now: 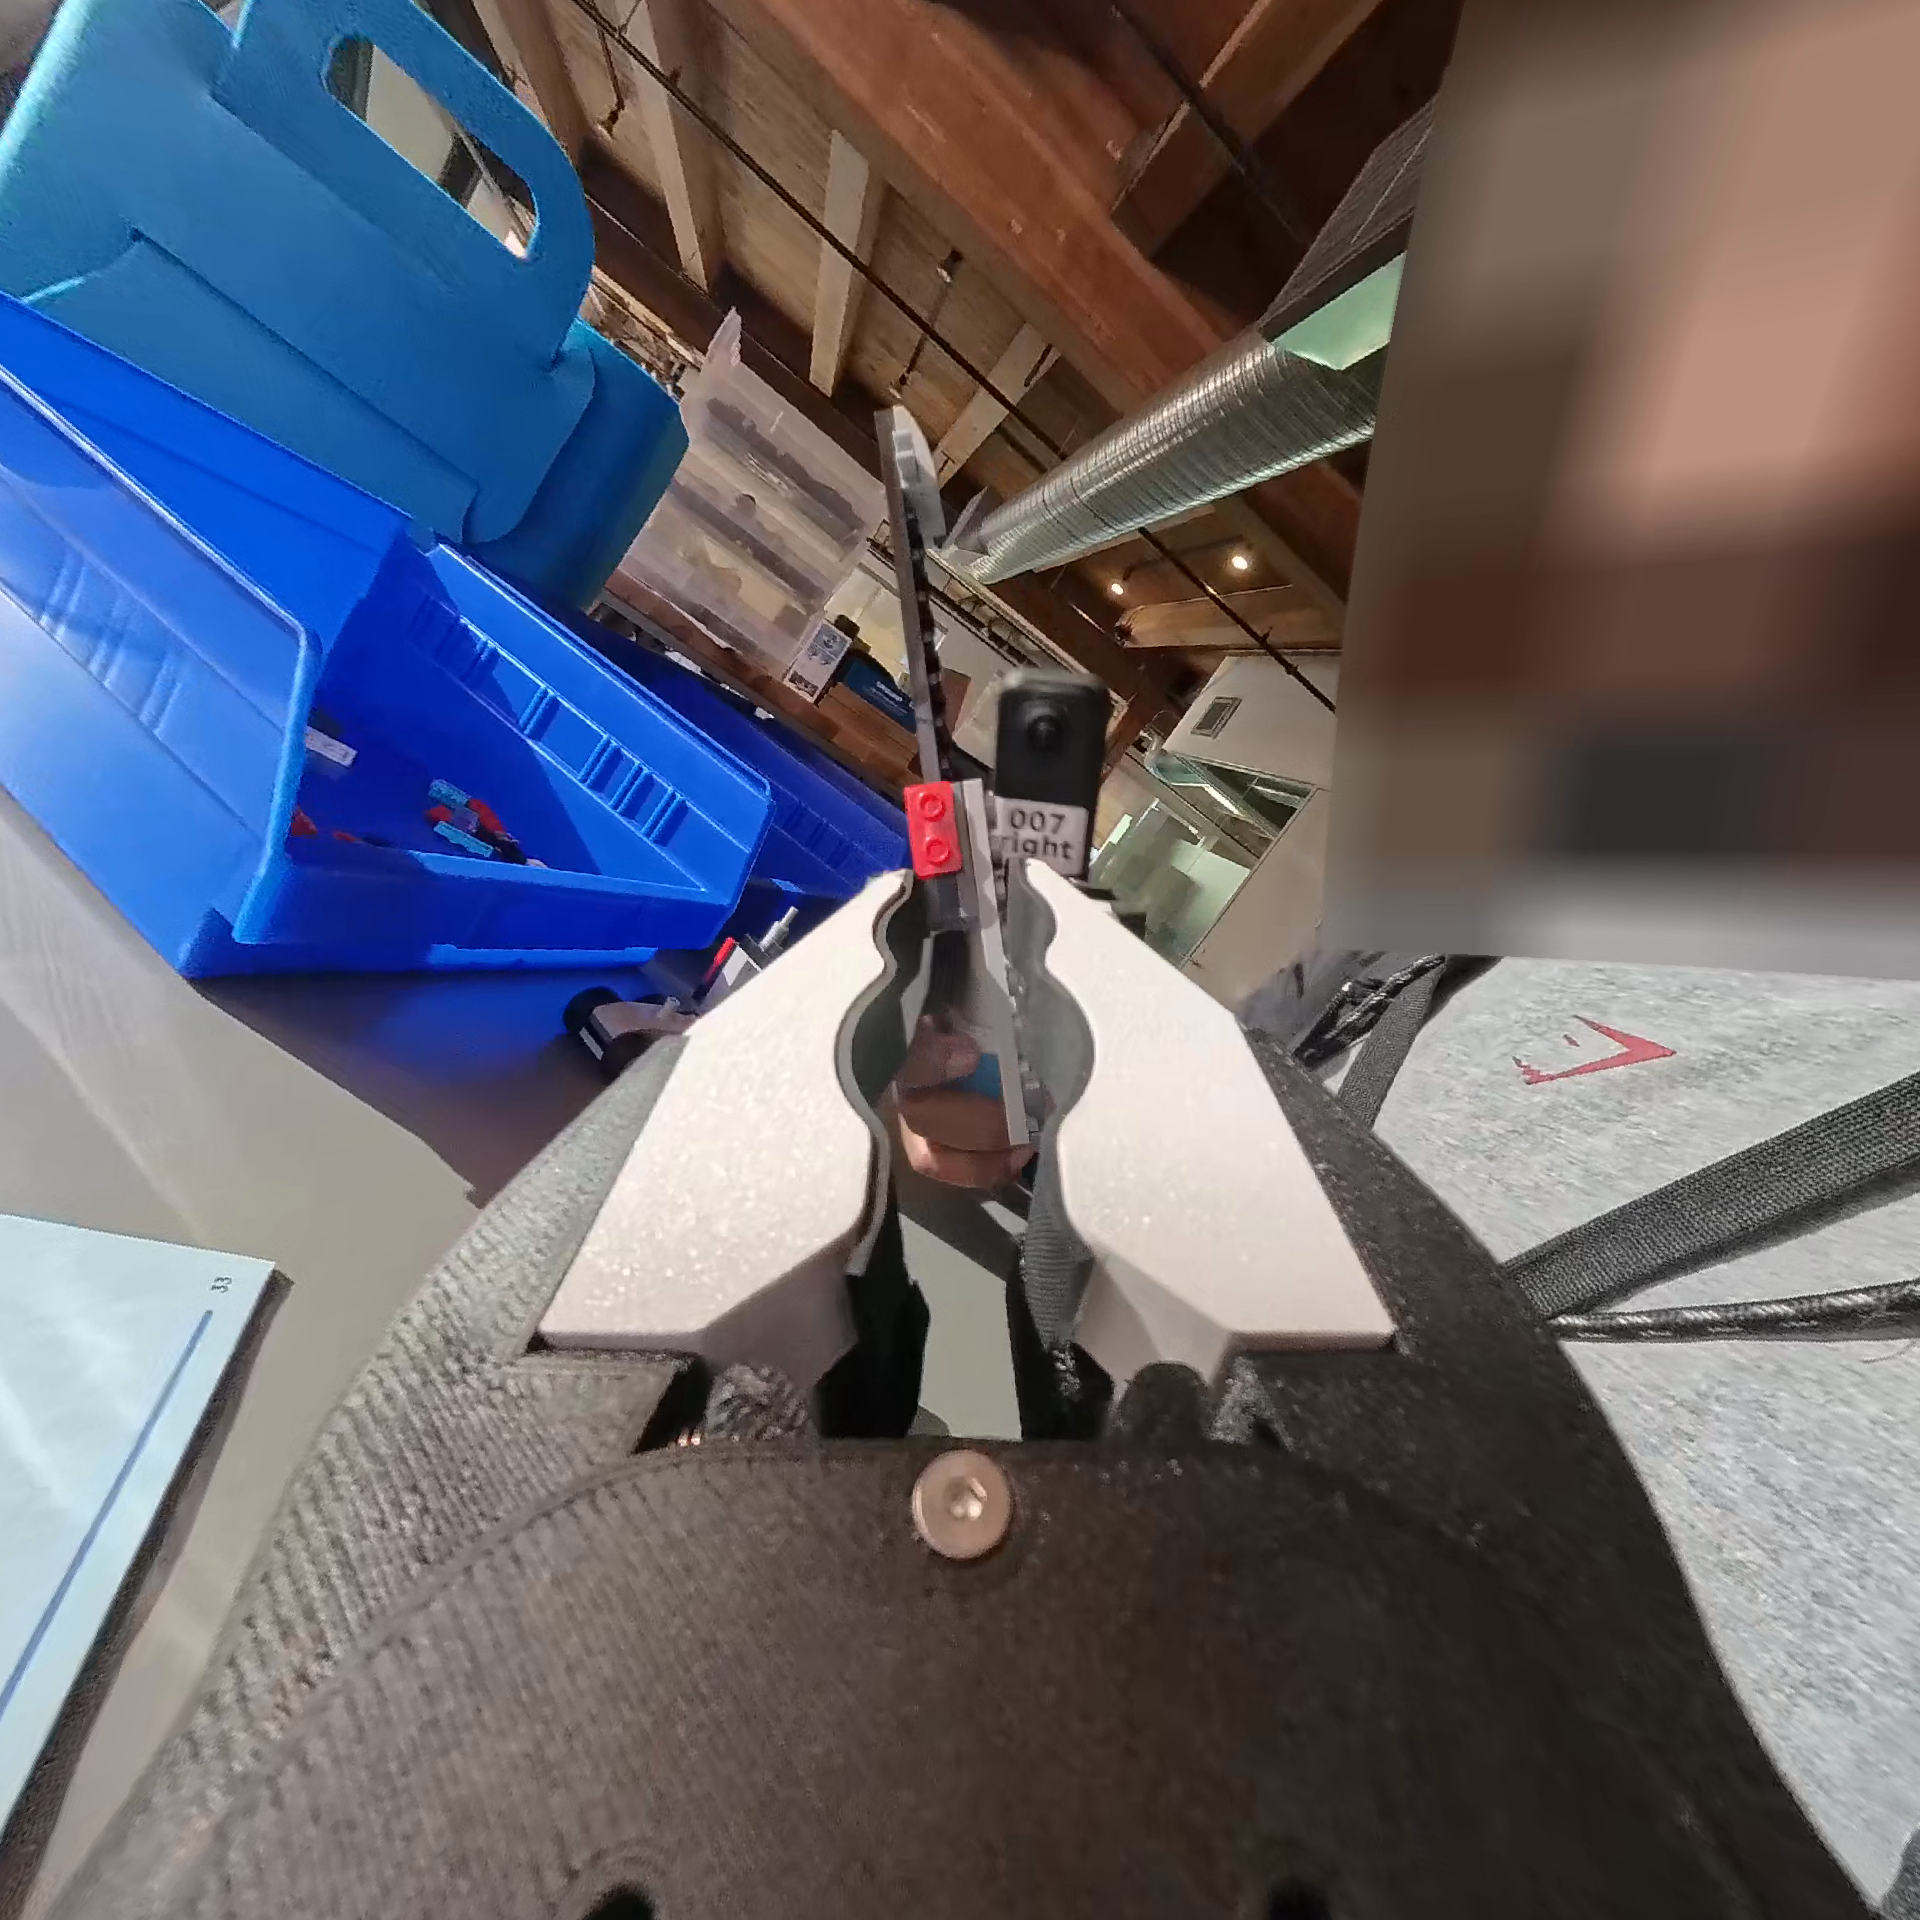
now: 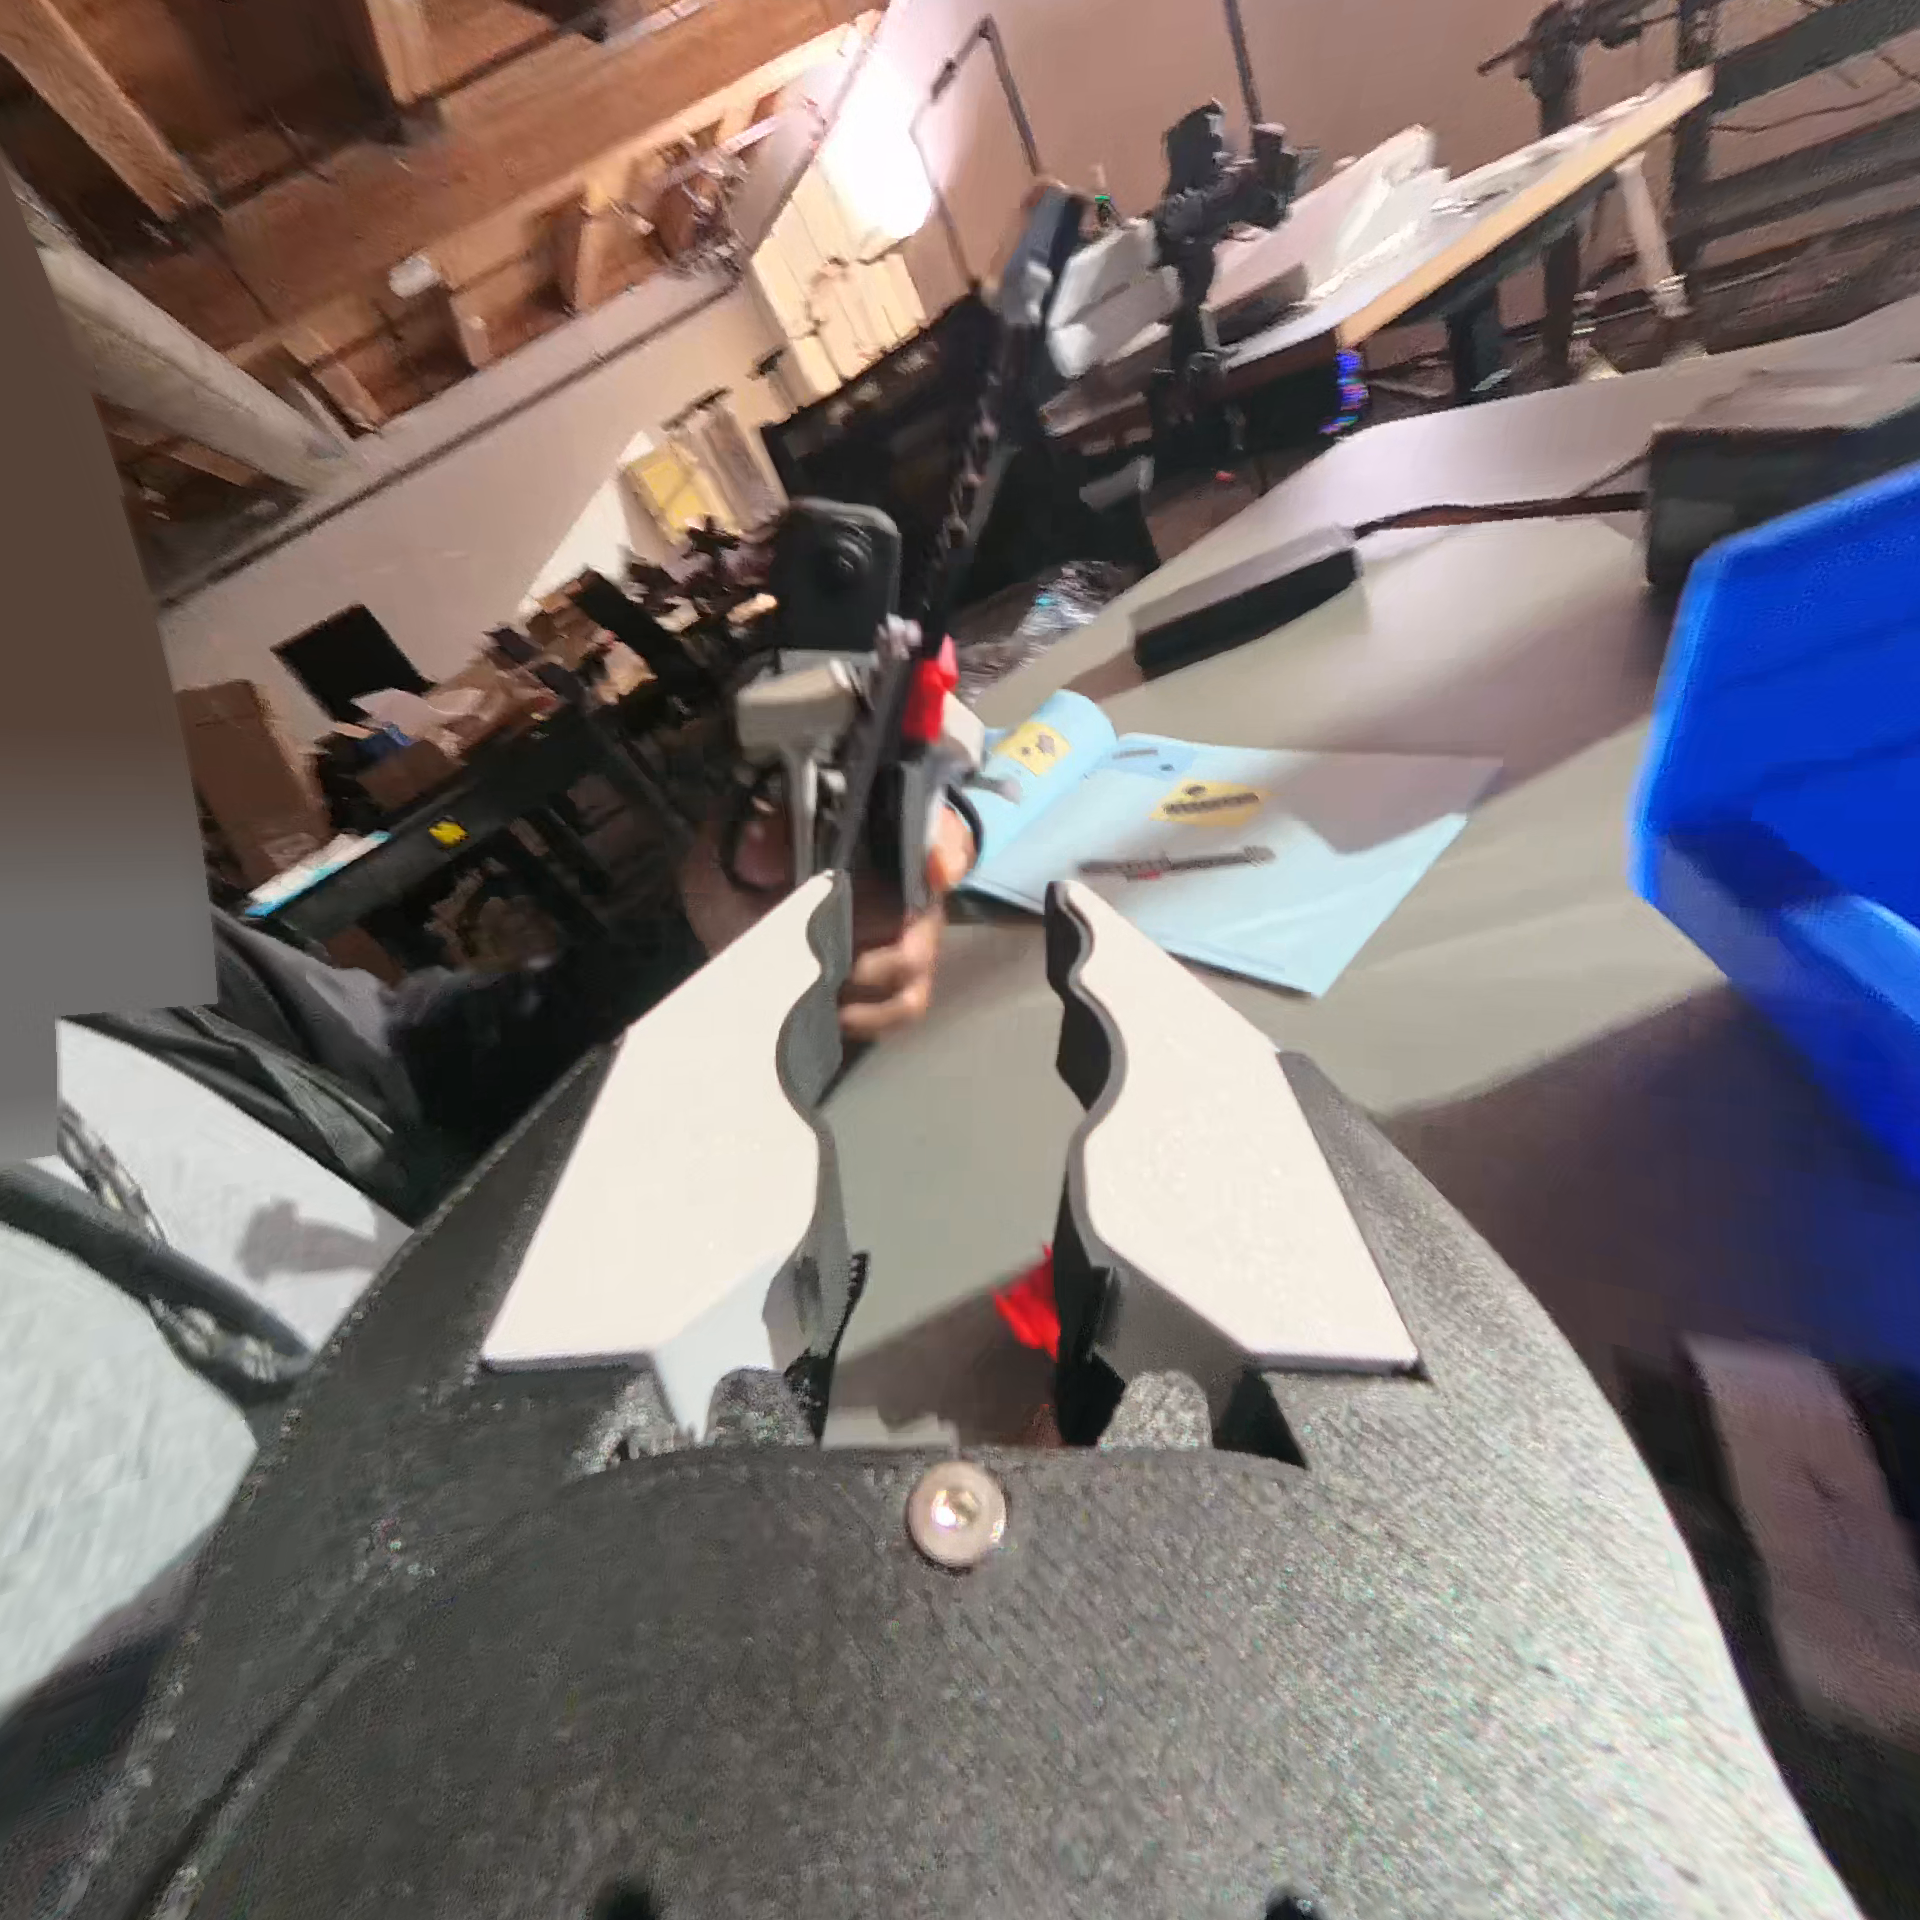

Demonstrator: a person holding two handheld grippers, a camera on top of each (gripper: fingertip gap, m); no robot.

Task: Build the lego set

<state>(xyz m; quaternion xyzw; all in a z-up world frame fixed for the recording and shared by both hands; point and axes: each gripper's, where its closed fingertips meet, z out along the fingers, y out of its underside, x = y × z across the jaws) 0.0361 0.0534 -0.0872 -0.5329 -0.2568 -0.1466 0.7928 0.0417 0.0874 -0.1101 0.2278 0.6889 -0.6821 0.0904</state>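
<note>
My left gripper (image 1: 966,883) is shut on a long, thin grey lego assembly (image 1: 914,582) that stands upright out of the jaws, raised above the table. A red two-stud plate (image 1: 933,826) sits on its left face just past the fingertips. The right gripper's camera (image 1: 1039,727) shows close behind it. My right gripper (image 2: 945,904) is open and empty, its jaws wide apart, pointing at the left gripper (image 2: 831,717) and the assembly with its red plate (image 2: 925,691) a short way ahead. A small red piece (image 2: 1029,1320) shows low between the right fingers.
Blue bins (image 1: 468,727) with loose pieces (image 1: 457,821) stand at the left; one bin (image 2: 1787,831) is close on the right. A light blue instruction booklet (image 2: 1195,862) lies open on the grey table (image 2: 1455,644). A small wheeled part (image 1: 623,1018) lies by the bins. Spacing between my two grippers at the tips: around 4 centimeters. My right tips are roughly 12 centimeters from the small red piece (image 2: 1029,1320).
</note>
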